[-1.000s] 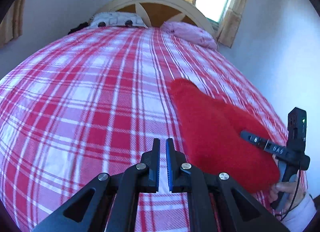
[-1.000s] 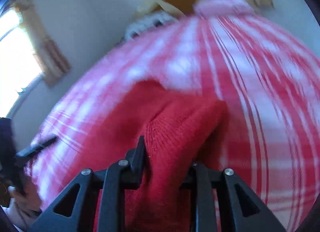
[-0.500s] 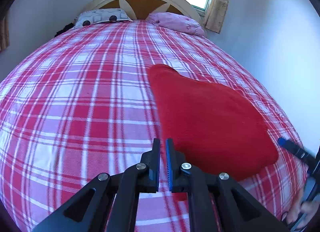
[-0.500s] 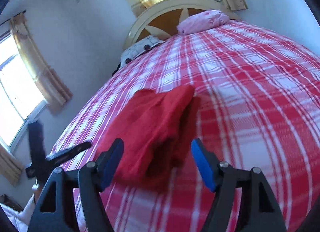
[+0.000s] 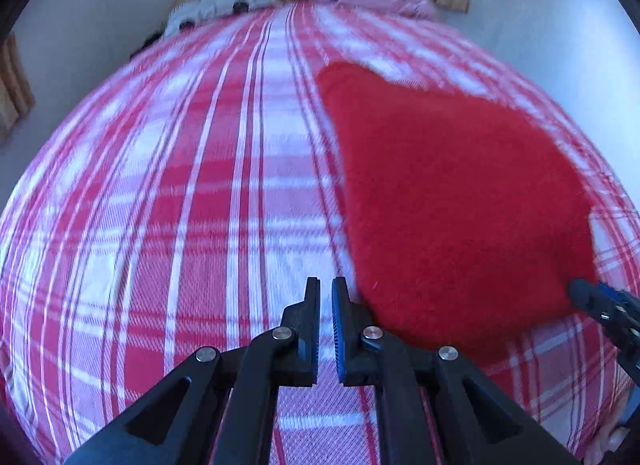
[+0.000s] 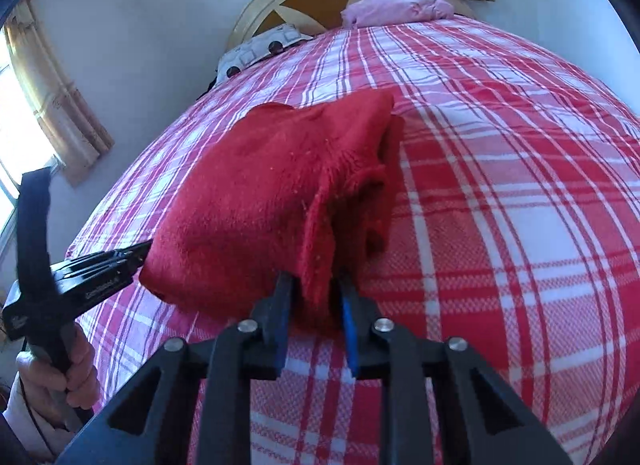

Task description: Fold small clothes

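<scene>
- My right gripper [image 6: 314,307] is closing on the near edge of the red knitted garment [image 6: 260,201]; cloth sits between my jaws
- My left gripper [image 6: 138,255] touches its left corner; my left hand [image 6: 66,369] grips the handle
- Plaid bedspread [image 6: 500,193] underneath; pink pillow [image 6: 400,7] far

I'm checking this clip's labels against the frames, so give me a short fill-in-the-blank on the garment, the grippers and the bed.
1. The folded garment lying on the bed is ____ in colour.
2. An edge of that garment hangs between the closing fingers of the ____ gripper.
3. The left gripper has ____ between its shut fingers.
4. The pink pillow lies against the ____ of the bed, on the plaid sheet.

Missing words: red; right; nothing; headboard
</scene>
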`<state>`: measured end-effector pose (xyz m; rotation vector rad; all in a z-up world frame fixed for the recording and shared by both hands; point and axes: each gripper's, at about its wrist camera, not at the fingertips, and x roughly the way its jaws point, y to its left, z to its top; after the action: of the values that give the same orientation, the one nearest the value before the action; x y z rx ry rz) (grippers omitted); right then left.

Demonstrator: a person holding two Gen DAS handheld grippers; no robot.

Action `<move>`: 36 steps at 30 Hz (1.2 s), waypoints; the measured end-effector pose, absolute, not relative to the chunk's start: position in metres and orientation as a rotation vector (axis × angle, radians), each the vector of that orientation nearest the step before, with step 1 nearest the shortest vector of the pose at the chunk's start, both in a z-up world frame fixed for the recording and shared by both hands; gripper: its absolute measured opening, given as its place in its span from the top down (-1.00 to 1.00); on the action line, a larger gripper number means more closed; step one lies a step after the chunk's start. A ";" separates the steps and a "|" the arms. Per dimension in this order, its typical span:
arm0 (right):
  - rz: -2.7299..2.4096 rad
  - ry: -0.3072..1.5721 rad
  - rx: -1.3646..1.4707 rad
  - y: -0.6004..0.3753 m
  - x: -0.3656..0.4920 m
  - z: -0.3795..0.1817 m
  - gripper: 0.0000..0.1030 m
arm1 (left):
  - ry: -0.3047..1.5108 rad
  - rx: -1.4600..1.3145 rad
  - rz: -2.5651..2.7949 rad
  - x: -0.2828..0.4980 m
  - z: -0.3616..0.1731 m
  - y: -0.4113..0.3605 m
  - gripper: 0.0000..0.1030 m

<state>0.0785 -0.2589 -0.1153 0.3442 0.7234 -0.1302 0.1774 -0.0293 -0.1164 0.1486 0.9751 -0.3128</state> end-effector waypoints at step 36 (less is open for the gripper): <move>-0.266 0.534 0.343 -0.294 0.122 -0.055 -0.51 | 0.812 0.092 -0.386 0.244 -0.061 -0.060 -0.98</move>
<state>0.1216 -0.2936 -0.0554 0.3428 0.5344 -0.2659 0.2438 -0.0600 -0.0613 0.0925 0.8119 -0.3857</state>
